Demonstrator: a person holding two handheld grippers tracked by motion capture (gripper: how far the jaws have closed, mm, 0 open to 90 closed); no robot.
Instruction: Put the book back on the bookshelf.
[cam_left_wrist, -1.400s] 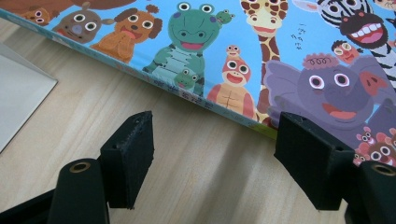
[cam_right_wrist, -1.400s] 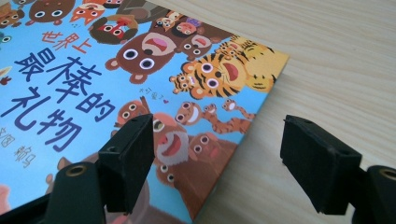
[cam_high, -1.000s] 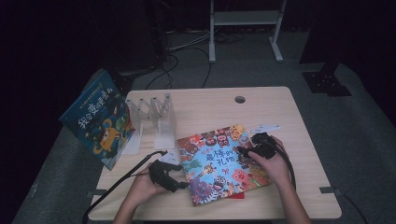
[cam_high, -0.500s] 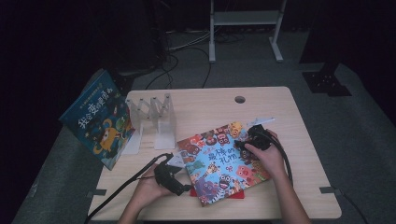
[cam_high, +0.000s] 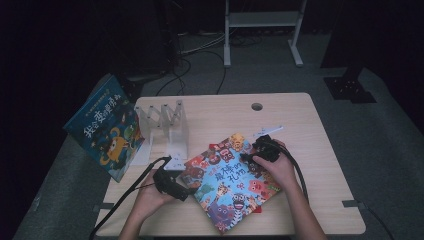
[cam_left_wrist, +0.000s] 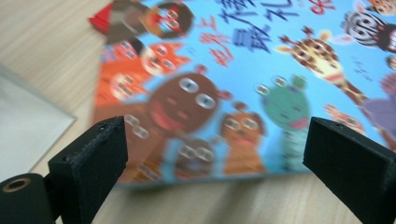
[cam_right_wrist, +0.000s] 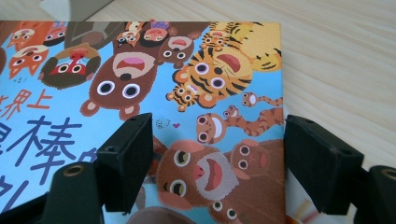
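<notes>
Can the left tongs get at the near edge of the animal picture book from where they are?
Probably yes. The left tongs stand open, the picture book's edge lies just ahead between the jaws, and nothing sits between them on the table.

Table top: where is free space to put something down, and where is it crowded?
Bare wood lies between the cable hole and the table's far right corner, and along the right edge beyond the right gripper. Crowded: the middle, under the animal picture book, and the left, around the clear rack and left gripper.
</notes>
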